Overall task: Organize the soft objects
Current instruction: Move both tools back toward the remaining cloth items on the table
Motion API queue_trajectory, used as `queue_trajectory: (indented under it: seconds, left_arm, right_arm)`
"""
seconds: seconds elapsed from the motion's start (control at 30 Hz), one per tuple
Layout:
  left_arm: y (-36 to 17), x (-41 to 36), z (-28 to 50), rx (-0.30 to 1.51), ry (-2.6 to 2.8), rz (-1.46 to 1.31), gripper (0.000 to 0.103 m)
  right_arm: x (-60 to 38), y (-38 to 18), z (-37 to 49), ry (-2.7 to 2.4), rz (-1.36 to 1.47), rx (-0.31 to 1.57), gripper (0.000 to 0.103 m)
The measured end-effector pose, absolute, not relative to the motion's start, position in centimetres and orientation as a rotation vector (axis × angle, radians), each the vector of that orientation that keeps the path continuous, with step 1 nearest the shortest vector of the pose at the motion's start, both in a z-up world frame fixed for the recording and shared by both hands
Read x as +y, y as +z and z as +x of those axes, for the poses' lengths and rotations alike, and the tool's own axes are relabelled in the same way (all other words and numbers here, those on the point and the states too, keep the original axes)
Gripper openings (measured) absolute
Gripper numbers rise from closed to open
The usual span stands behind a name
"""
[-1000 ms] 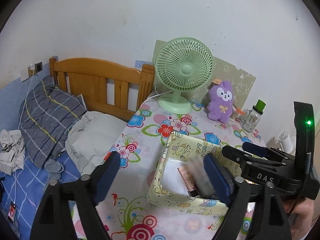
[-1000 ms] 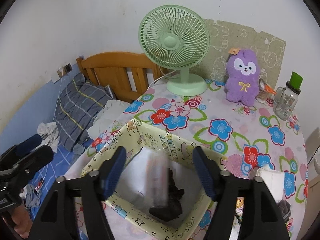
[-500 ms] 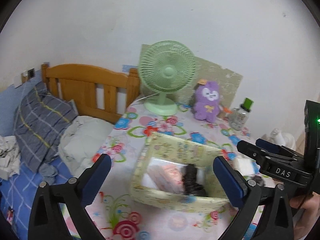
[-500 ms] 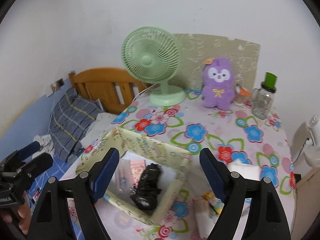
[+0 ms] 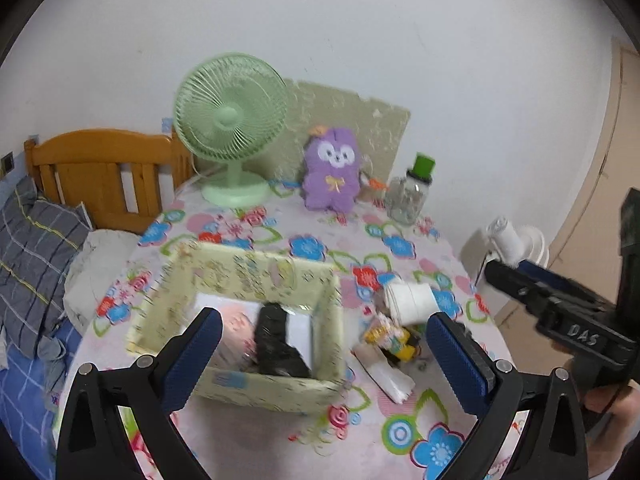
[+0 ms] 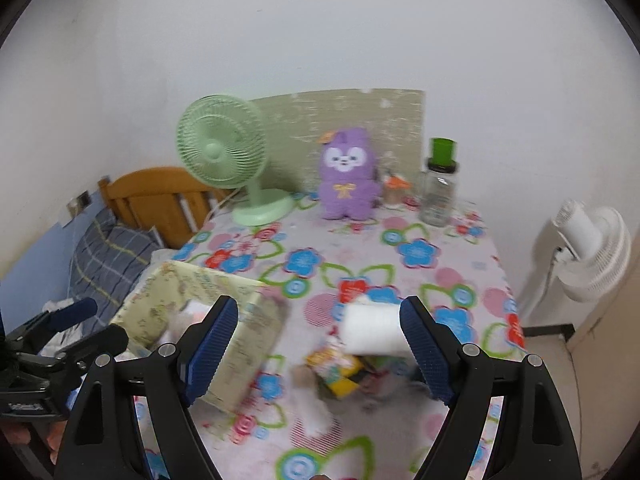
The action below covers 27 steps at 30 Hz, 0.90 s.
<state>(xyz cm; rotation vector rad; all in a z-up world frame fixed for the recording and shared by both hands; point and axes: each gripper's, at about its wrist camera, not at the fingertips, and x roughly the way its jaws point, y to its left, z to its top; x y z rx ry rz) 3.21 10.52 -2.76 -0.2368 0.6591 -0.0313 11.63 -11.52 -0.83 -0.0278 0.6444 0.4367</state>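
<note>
Black tongs (image 5: 324, 356), ribbed blue pads (image 5: 456, 364)

Right gripper (image 6: 320, 344) jaws apart, white roll (image 6: 370, 330), patterned box (image 6: 208, 300)

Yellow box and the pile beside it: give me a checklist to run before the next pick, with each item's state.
1. Left gripper empty, jaws apart: ok.
2. Right gripper empty, jaws apart: ok; they have just been opening, with nothing between them.
3. Yellow box upright on the table, open top: ok.
4. Black bundle lying inside the box: ok.
5. Next items reachable: the white roll and the yellow packet lie on the table right of the box, uncovered: ok.
6. Sharp view for aiming: not ok, both views are motion-blurred.
</note>
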Motion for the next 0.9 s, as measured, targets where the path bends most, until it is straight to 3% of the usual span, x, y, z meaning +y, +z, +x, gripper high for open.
queue_trajectory:
  seconds: [0.4, 0.9]
  left_arm:
    - [-4.7, 3.0, 5.9, 0.747, -0.13, -0.201, 0.103]
    - [-7.5, -0.2, 8.5, 0.808, -0.105, -0.17, 0.103]
  right_arm:
    - [-19.8, -2.7, 12.2, 0.313, 0.06, 0.674, 0.085]
    - [-22.6, -5.6, 14.0, 0.286, 0.086, 0.733, 0.085]
